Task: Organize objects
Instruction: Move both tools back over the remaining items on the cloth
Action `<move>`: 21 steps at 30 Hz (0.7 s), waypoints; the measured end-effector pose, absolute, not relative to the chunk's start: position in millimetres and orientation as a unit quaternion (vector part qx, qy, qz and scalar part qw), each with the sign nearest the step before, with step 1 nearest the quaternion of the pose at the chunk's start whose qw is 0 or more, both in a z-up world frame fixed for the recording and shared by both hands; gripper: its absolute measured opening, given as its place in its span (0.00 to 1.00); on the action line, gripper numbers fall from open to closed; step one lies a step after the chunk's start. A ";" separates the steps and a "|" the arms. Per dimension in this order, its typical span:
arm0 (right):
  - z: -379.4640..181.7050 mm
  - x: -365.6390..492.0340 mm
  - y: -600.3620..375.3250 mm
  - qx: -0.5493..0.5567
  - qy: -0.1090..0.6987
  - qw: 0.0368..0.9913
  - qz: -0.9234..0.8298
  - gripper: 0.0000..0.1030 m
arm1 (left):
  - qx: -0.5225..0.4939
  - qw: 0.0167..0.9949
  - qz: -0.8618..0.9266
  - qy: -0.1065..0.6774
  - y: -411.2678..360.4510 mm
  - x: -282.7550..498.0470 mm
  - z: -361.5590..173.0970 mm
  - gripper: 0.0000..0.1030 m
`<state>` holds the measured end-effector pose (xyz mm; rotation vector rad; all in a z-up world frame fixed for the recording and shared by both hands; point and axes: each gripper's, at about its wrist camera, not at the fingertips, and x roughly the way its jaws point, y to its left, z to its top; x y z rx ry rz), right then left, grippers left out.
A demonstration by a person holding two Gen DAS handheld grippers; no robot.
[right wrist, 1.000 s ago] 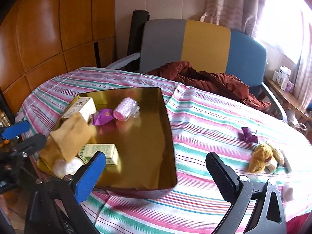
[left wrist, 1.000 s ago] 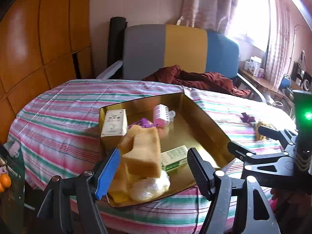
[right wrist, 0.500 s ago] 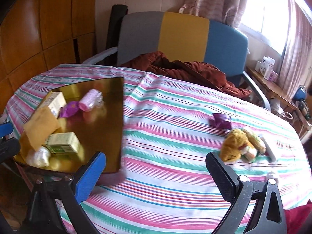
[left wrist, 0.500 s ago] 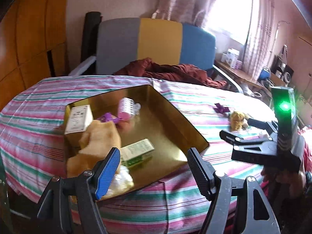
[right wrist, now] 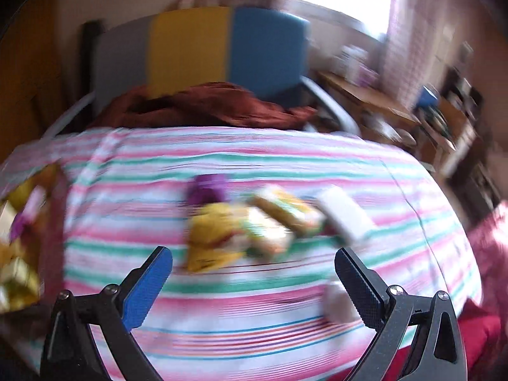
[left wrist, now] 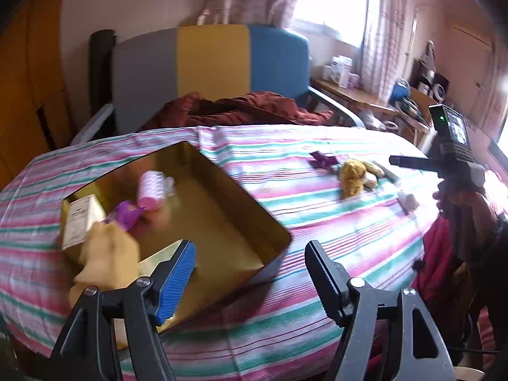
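A gold tin tray [left wrist: 254, 212] lies on the striped tablecloth at left and holds a white box [left wrist: 79, 219], a pink roller [left wrist: 151, 187], a purple wrapper [left wrist: 125, 214] and a tan cloth [left wrist: 108, 254]. My left gripper [left wrist: 250, 270] is open and empty over the tray's near right corner. My right gripper [right wrist: 254, 281] is open and empty, just short of a blurred pile: a yellow plush toy [right wrist: 212, 235], snack packets [right wrist: 285, 212], a white packet [right wrist: 346, 219] and a purple wrapper [right wrist: 206, 187]. The pile also shows in the left wrist view [left wrist: 352, 174].
A grey, yellow and blue chair [left wrist: 209, 60] with a dark red cloth [left wrist: 241, 108] stands behind the table. A cluttered side table [left wrist: 365, 95] is at the back right. A small pale item [right wrist: 336, 301] lies near my right finger. The right wrist view is motion-blurred.
Both grippers have swung to the right. The tray has slid left in both views, and the loose pile now sits centred ahead of my right gripper. Both stay open.
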<state>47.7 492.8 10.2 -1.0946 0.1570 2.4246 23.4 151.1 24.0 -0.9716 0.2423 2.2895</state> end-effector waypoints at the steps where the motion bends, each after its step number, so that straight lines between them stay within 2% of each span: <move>1: 8.9 51.6 508.6 -0.397 0.072 0.257 0.878 1.00 | -0.368 0.321 0.867 0.098 158.7 24.7 24.0 0.70; 4: 1.4 68.3 548.9 -0.384 0.138 0.305 0.860 1.00 | -0.371 0.337 0.858 0.116 181.7 26.3 23.5 0.70; 8: -1.2 86.1 580.1 -0.364 0.229 0.314 0.846 1.00 | -0.381 0.360 0.841 0.133 217.5 24.9 17.2 0.70; 12: -2.7 89.8 583.6 -0.362 0.258 0.305 0.842 1.00 | -0.401 0.374 0.824 0.140 251.1 16.8 7.2 0.70; 21: -6.4 87.6 579.7 -0.366 0.269 0.280 0.846 1.00 | -0.444 0.408 0.785 0.142 325.3 -6.0 -17.4 0.68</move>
